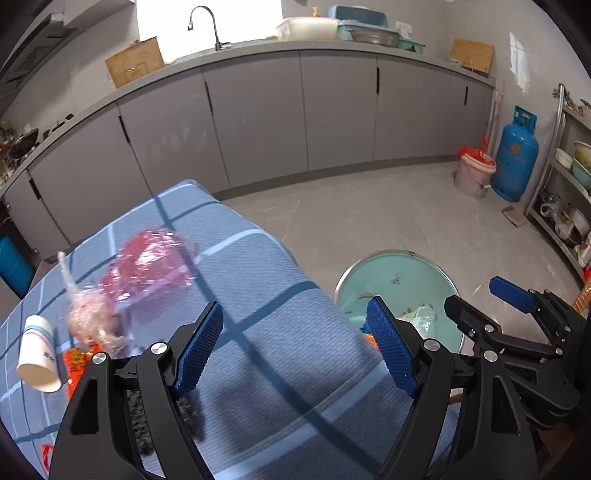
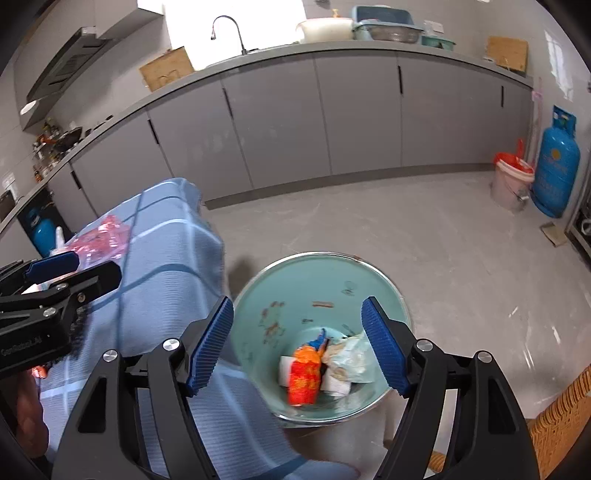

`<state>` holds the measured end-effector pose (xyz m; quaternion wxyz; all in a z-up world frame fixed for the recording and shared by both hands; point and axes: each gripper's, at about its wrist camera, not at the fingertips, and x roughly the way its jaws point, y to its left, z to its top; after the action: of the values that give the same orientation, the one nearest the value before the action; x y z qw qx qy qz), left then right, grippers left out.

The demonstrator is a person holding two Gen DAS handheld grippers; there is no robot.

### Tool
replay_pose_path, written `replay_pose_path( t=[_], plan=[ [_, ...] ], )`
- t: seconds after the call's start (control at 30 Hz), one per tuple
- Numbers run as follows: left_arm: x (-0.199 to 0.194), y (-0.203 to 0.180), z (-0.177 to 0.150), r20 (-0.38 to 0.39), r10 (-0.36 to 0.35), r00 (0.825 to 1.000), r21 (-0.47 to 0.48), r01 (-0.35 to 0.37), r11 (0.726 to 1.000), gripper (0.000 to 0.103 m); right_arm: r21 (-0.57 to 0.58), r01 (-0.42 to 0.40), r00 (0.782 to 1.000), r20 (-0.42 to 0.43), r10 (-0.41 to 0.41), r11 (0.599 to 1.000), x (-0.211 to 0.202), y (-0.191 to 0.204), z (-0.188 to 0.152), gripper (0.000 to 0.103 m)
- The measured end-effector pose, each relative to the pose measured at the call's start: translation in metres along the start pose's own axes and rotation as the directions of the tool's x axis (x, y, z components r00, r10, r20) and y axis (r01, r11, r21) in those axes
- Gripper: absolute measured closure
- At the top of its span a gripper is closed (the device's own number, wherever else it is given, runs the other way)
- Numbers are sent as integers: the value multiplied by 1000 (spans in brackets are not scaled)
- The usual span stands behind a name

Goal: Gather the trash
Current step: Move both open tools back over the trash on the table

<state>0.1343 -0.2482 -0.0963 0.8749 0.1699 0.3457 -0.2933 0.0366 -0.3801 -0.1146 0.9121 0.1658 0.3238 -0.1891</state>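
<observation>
My left gripper (image 1: 295,347) is open over the blue checked tablecloth (image 1: 258,295), nothing between its blue pads. Left of it on the cloth lie a pink plastic bag (image 1: 147,266), a crumpled clear bag (image 1: 92,317), a tipped white paper cup (image 1: 38,354) and an orange wrapper (image 1: 77,363). My right gripper (image 2: 297,343) is open above the teal bin (image 2: 317,280) on the floor beside the table. In the bin lie an orange wrapper (image 2: 304,376), white paper scraps (image 2: 336,384) and a pale crumpled bag (image 2: 352,358). The bin (image 1: 388,273) and the right gripper (image 1: 513,295) also show in the left wrist view.
Grey kitchen cabinets (image 2: 332,118) with a sink tap (image 2: 229,29) run along the back. A blue gas cylinder (image 2: 557,170) and a pale bucket (image 2: 511,184) stand at the far right. A metal shelf rack (image 1: 565,192) and a woven basket edge (image 2: 557,424) lie to the right.
</observation>
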Motion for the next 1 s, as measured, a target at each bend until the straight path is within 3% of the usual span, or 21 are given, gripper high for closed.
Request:
replay_pose_path(
  t=[0.33,0.63,1.0],
  plan=[
    [-30,36,-10,26,36,999,-60,-35,998,23,-61,-44,999,12,44,997,-15,41,-1,28],
    [-53,46,-21,56,68,996,-57,-65,996,23,-102,-64,998,17,66,993,-28,63,-1,27],
    [-80,97,-56,24,184,983,-115,-180,977,22,-153,-128,992,-4,129,980,-29,102,-11,24]
  ],
)
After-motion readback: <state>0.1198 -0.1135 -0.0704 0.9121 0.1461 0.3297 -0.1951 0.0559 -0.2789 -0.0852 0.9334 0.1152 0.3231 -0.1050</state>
